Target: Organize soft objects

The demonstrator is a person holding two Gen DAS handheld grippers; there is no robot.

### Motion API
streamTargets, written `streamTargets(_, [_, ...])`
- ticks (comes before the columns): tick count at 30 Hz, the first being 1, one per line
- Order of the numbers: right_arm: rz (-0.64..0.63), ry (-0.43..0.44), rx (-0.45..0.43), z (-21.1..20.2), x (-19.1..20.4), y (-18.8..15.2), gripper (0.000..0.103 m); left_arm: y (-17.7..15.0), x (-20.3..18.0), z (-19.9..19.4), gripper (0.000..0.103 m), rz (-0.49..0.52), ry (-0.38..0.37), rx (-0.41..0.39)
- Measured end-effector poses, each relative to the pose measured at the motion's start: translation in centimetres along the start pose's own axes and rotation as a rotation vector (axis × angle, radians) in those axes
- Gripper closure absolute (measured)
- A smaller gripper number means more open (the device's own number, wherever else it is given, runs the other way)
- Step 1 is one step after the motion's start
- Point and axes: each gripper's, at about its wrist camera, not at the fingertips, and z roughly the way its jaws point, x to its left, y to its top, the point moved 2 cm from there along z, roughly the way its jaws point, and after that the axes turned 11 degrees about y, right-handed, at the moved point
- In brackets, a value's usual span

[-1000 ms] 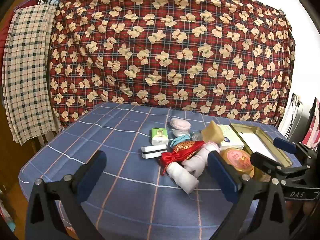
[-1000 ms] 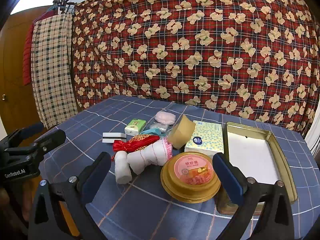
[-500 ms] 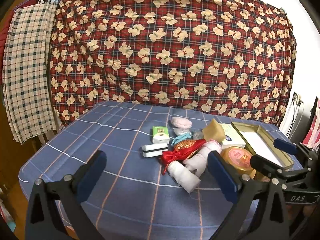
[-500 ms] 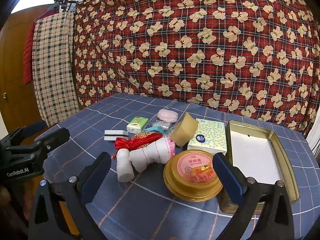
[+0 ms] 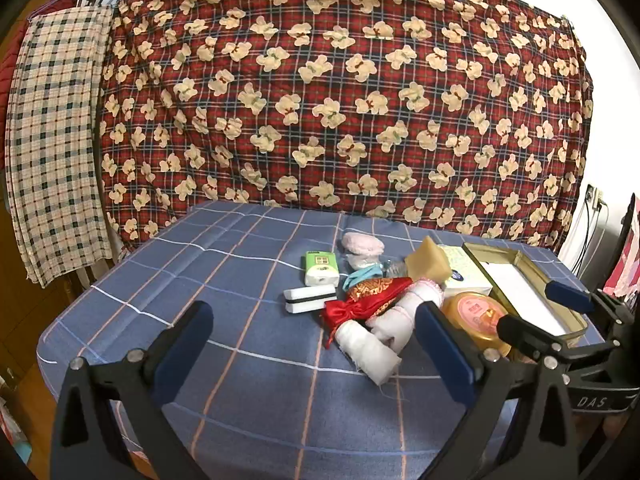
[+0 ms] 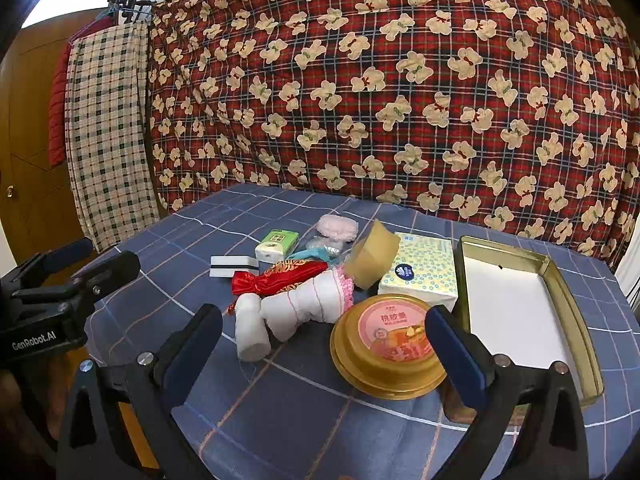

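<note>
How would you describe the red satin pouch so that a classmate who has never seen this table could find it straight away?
Start at the open gold tin on the blue checked tablecloth, then look left past the round gold lid to the pile of soft things. The red satin pouch lies across the white socks. It alone is shiny red, gold-embroidered, with a gathered neck.

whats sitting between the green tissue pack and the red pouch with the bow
A white eraser-like block with a black stripe lies between the green tissue pack and the red pouch; the left wrist view shows it.
</note>
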Motion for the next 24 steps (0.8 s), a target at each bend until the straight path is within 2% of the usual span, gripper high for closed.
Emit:
streamTargets(18, [0.004,0.007,0.016,0.8,-0.3,0.1,0.001,-0.6,0.2,0.3,0.001,0.002,0.0,0.009])
streamTargets(24, [0.01,0.005,0.027,1.1,-0.5,-0.4,0.001,-2.5,0.3,2.0,0.001,0.007,0.007,0.032])
